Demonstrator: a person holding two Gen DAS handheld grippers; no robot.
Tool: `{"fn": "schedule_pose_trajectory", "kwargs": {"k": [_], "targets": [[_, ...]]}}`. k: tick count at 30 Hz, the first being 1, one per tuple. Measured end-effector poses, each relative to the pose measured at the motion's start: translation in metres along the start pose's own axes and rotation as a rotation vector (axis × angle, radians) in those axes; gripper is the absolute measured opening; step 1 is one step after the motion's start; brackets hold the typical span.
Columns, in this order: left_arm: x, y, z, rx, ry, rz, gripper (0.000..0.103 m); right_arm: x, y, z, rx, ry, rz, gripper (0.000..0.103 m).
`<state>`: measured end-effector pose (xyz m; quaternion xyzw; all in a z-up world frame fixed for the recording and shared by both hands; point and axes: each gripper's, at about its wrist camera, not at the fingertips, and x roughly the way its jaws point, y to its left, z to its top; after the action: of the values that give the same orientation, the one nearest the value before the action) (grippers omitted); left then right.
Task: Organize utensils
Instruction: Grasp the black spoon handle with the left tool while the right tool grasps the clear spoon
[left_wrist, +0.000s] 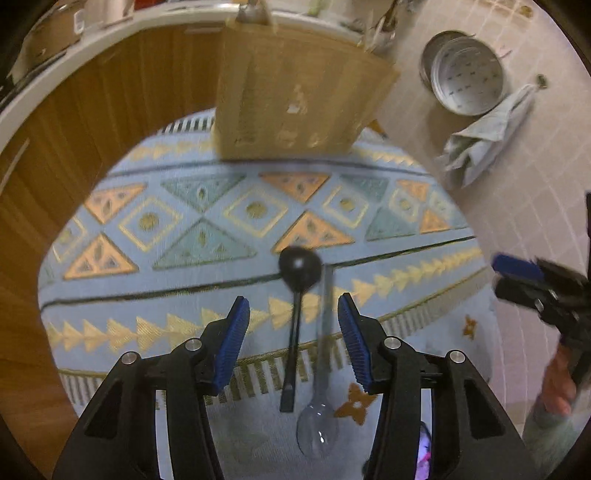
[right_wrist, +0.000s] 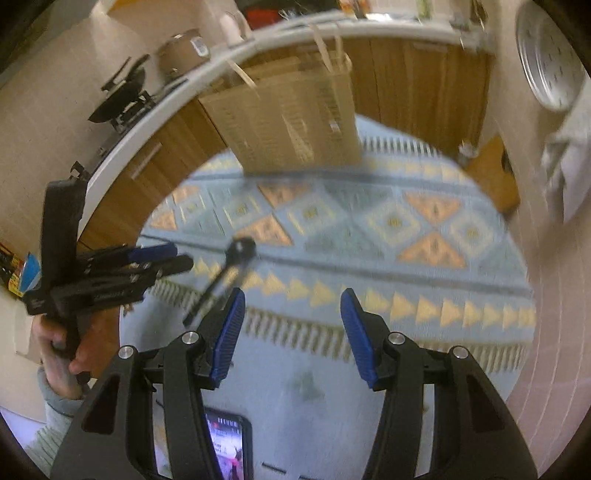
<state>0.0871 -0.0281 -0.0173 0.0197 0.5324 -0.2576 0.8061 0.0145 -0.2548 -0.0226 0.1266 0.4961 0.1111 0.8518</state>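
Note:
A black spoon (left_wrist: 295, 314) and a clear plastic spoon (left_wrist: 319, 398) lie side by side on a patterned blue rug (left_wrist: 184, 229). My left gripper (left_wrist: 293, 310) is open above them, its blue pads on either side of both handles, not touching. The black spoon also shows in the right wrist view (right_wrist: 221, 273), left of my right gripper (right_wrist: 291, 306), which is open and empty above the rug (right_wrist: 369, 240). The left gripper shows at the left of that view (right_wrist: 162, 258); the right gripper shows at the right edge of the left wrist view (left_wrist: 517, 275).
A brown paper bag (left_wrist: 295, 99) stands at the rug's far edge, against wooden cabinets (left_wrist: 110, 110). A metal steamer pot (left_wrist: 465, 72) and a crumpled cloth (left_wrist: 484, 136) lie on the tiled floor at right. A phone (right_wrist: 229, 443) lies on the rug near me.

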Motion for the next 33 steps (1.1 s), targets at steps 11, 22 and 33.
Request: {"fn": "schedule_pose_trajectory", "kwargs": {"k": [11,22,33], "targets": [[0.035,0.005,-0.015,-0.003,0.096,0.027,0.047,0.007,-0.027,-0.031,0.12,0.064,0.095,0.051],[0.037,-0.002,-0.005,0.001,0.112,0.057,0.046,0.037,-0.017,-0.027,0.117,0.107,0.151,0.051],[0.054,-0.031,0.005,0.097,0.097,0.285,0.004,0.055,0.017,-0.028,0.028,0.178,0.121,0.051]]}}
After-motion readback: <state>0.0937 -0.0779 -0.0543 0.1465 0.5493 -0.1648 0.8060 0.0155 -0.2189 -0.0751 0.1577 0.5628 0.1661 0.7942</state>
